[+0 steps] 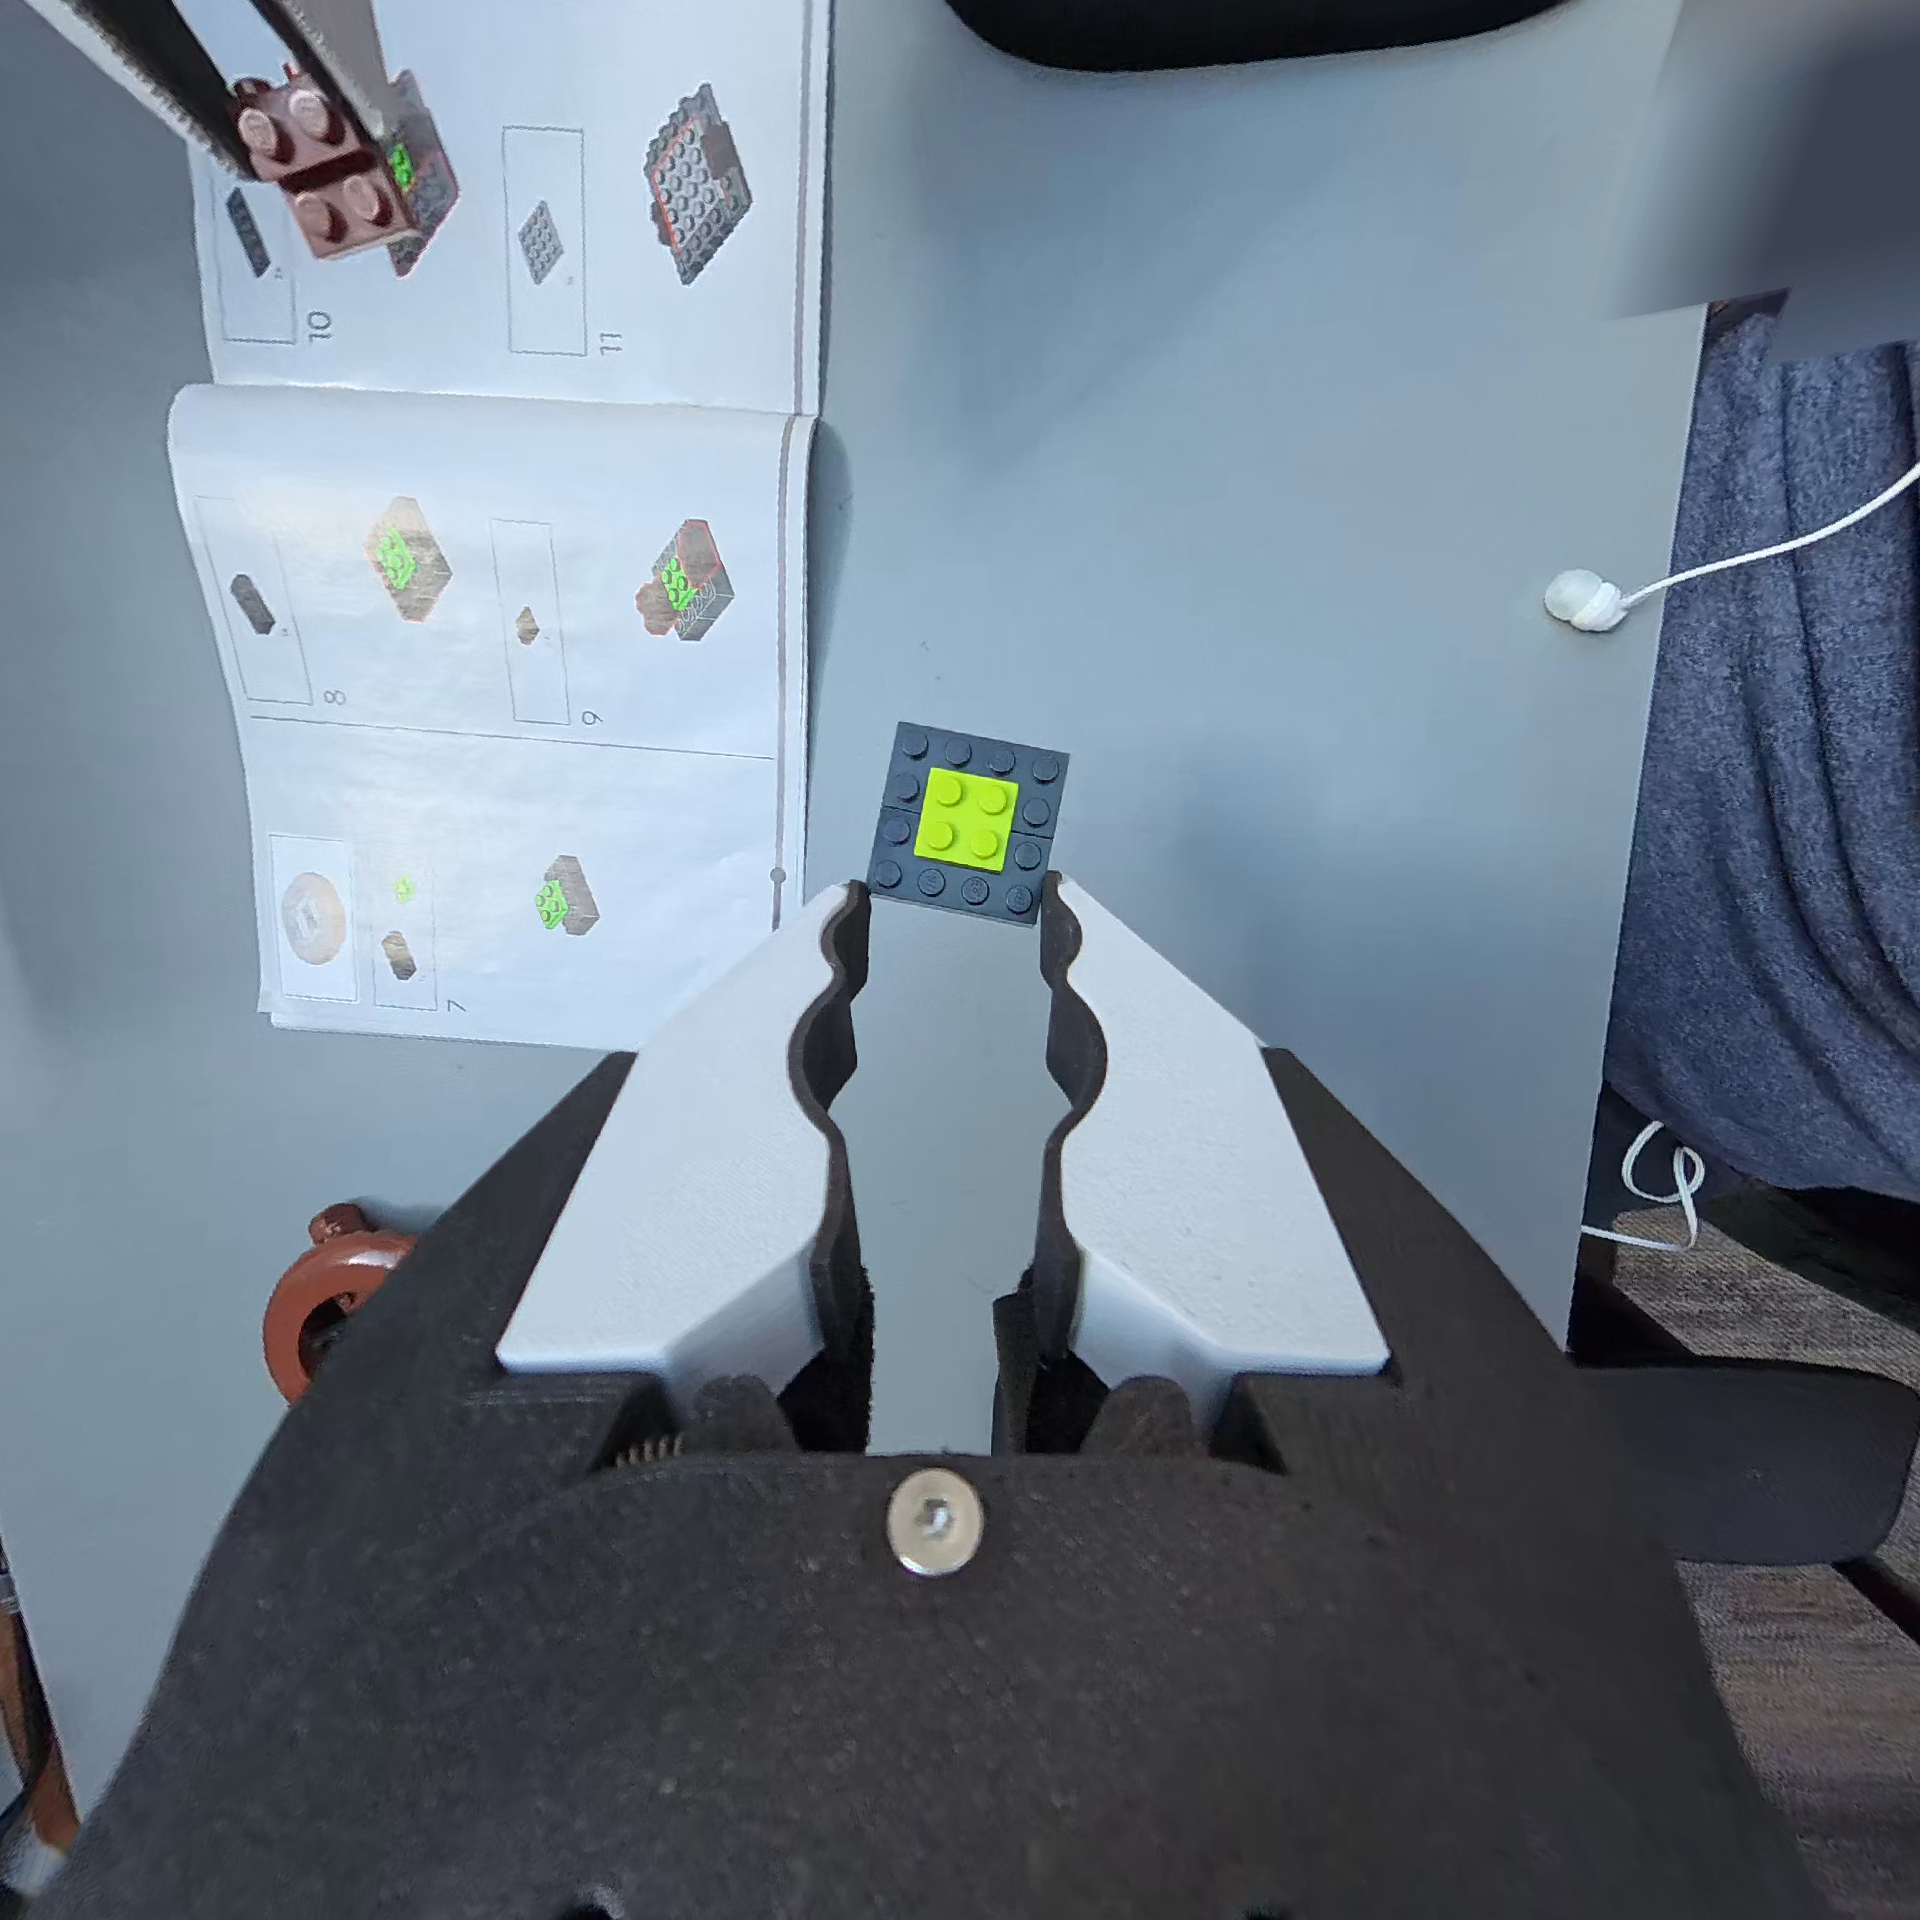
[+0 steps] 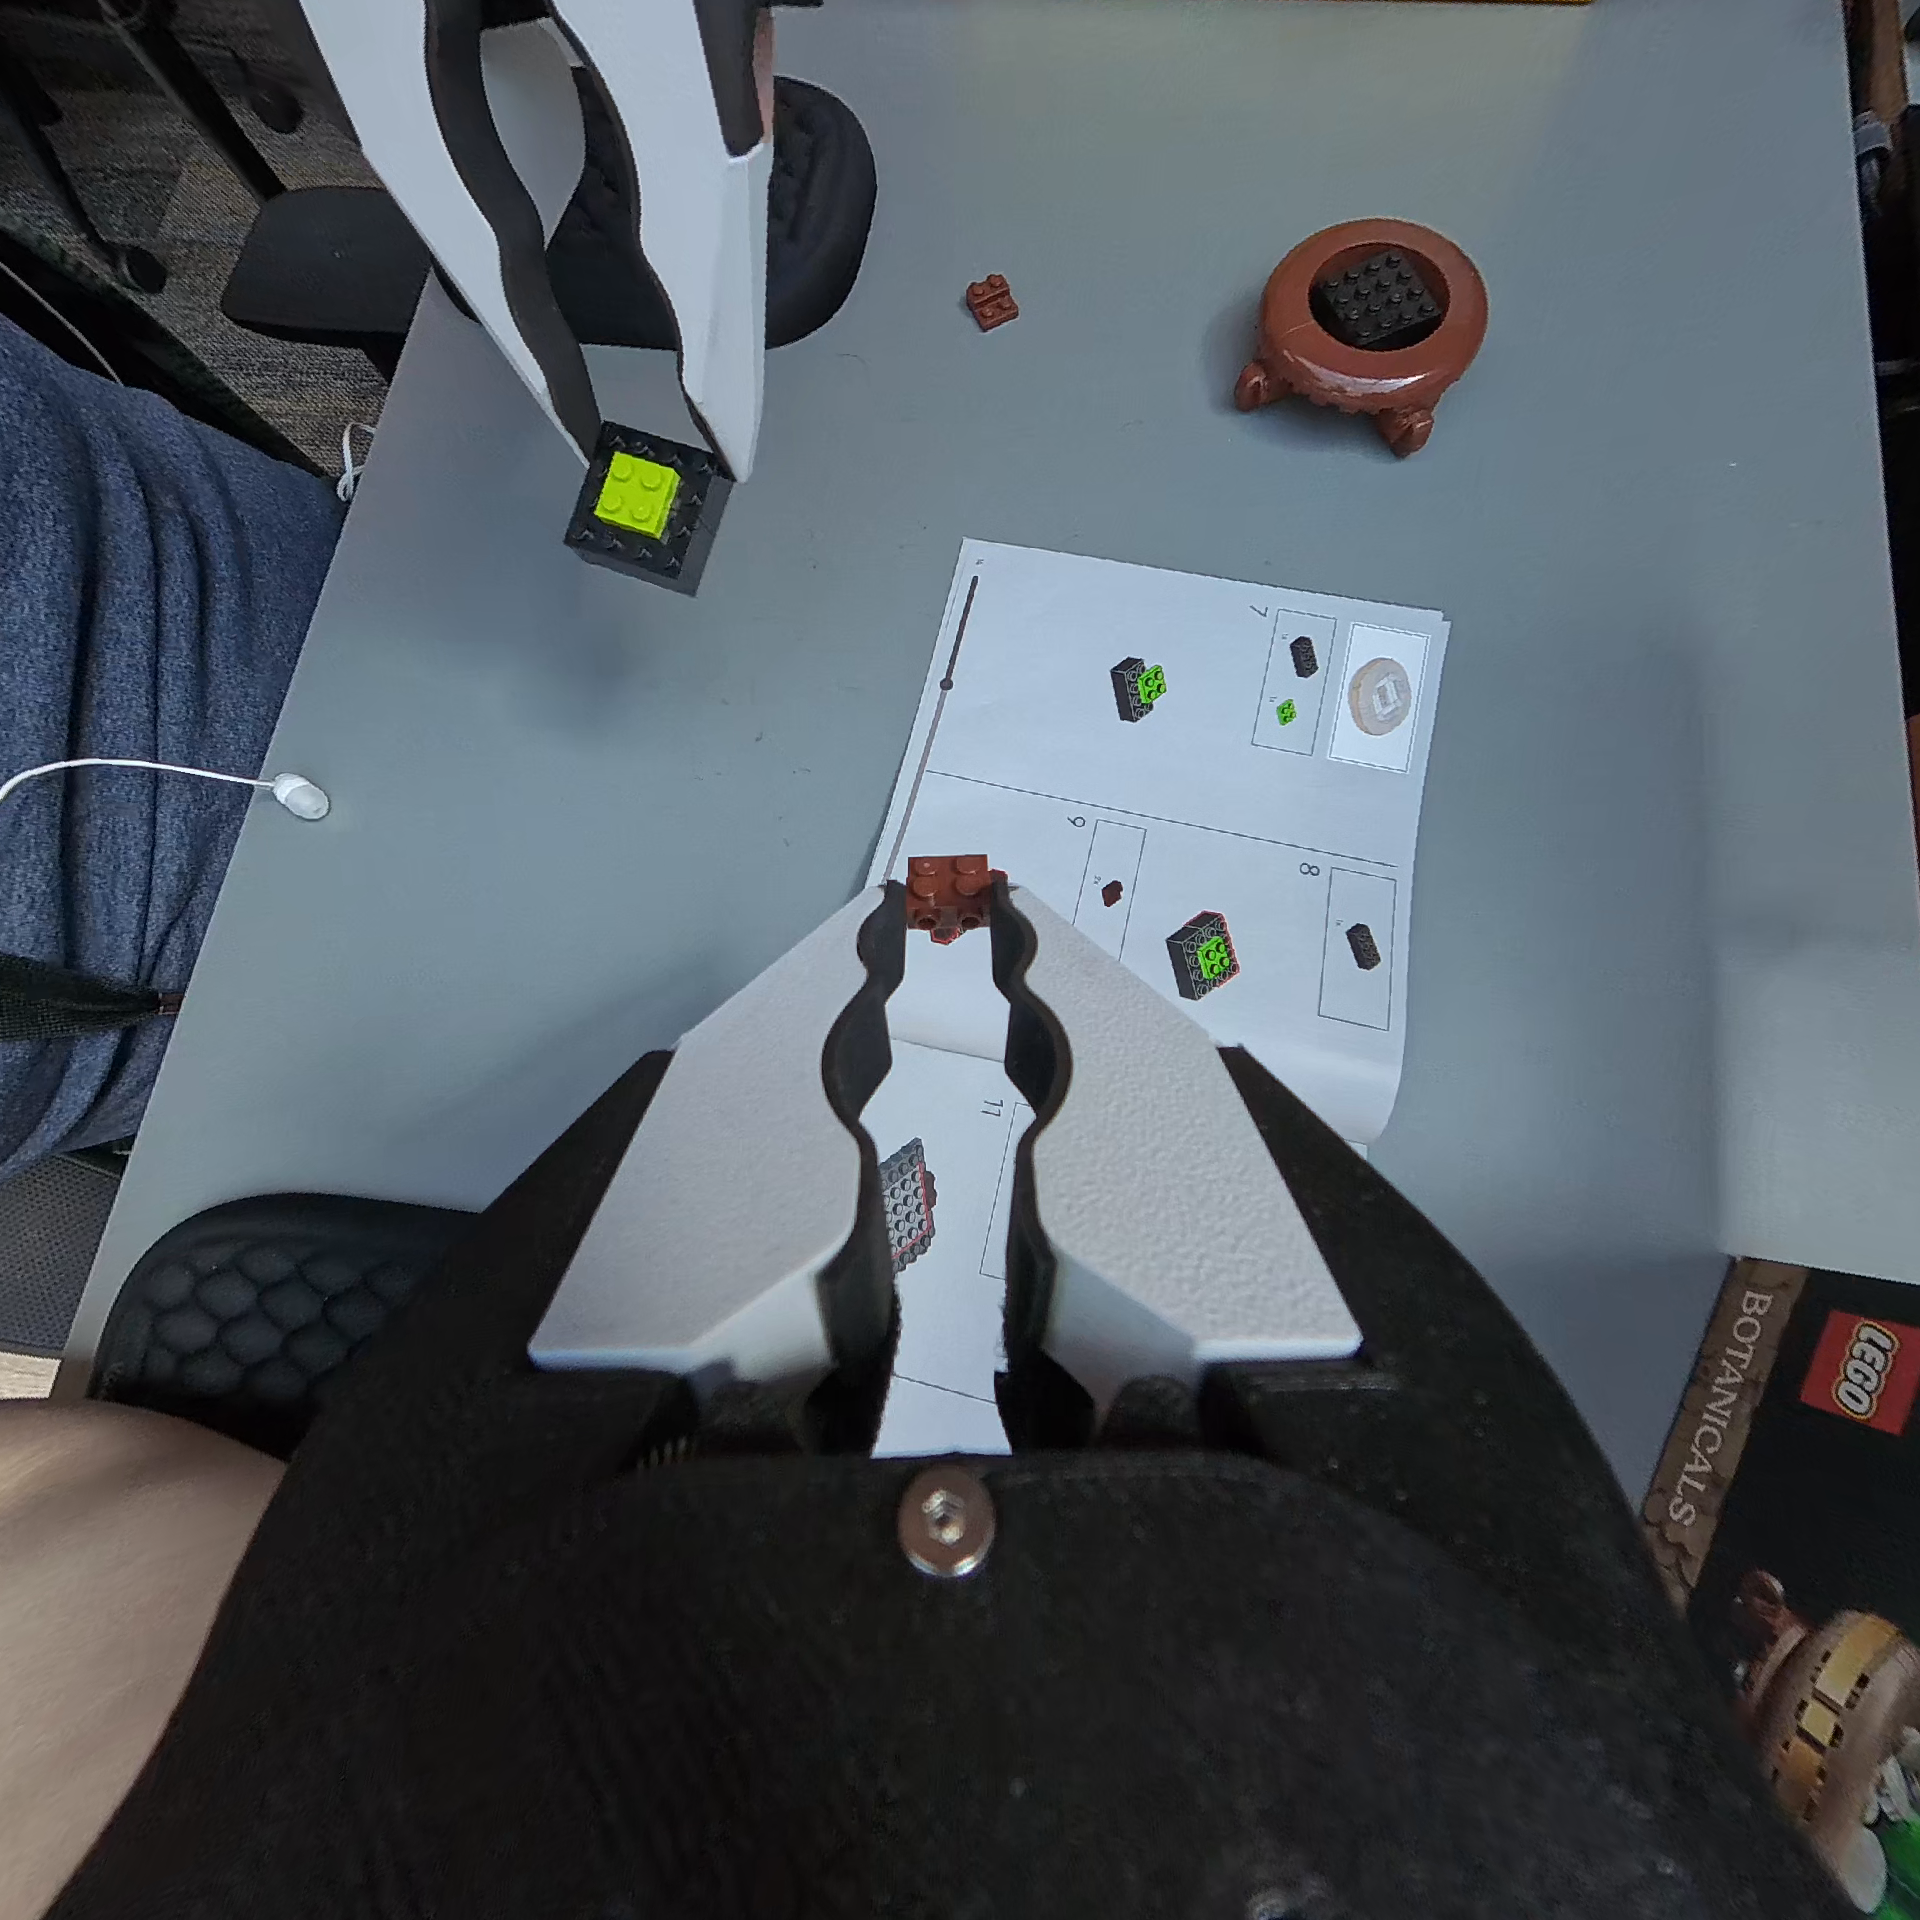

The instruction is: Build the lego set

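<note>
Left gripper: matte black, rough-textured body; one silver hex-socket screw on the centreline, directly behind the finger roots. Two white wedge-shaped fingers taper forward from the screw, each lined on its inner face with a wavy black pad. Right gripper: identical build, with its own silver screw, white fingers and scalloped black pads.

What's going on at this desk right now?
A person is building a Lego set with two handheld grippers. The left gripper grips a black block with a lime plate on top. The right gripper holds a small brown brick above the open instruction booklet. A brown pot stands nearby.
</note>
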{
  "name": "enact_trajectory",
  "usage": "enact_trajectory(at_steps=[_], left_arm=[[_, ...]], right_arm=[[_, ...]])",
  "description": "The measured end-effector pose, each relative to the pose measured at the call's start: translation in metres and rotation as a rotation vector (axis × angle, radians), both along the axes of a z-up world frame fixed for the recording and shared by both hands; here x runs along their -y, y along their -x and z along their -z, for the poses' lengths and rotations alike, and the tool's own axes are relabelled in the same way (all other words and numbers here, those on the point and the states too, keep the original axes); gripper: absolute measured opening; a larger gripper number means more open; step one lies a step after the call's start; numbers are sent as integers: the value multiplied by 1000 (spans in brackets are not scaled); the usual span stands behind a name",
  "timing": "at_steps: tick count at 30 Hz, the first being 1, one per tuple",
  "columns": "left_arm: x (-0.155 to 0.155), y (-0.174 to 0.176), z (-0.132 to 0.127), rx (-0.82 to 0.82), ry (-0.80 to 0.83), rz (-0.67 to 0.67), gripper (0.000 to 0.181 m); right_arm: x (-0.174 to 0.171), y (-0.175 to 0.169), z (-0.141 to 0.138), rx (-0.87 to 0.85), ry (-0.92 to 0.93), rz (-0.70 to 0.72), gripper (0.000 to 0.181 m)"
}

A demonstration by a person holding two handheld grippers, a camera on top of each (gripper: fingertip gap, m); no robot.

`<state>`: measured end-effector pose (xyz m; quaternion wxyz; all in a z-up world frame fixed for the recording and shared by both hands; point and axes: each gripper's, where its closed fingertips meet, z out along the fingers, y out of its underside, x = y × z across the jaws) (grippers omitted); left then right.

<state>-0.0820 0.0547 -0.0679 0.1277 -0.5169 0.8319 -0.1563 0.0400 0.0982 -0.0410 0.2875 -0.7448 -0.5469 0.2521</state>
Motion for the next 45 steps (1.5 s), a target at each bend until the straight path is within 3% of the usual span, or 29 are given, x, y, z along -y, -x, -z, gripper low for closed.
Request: enact_trajectory(at_steps=[10,17,29,45], left_arm=[[9,-4,2,-28,37,197,31],[3,-25,11,-89,67,332,31],[-6,-28,23,-138,97,337,31],[-5,-16,19,-131,74,305,31]], right_arm=[[-1,-2,0,-2,3,4,16],[-2,-6,1,-3,4,18,16],[-4,-12,3,-10,14,34,15],[-3,-12,2,-9,11,30,15]])
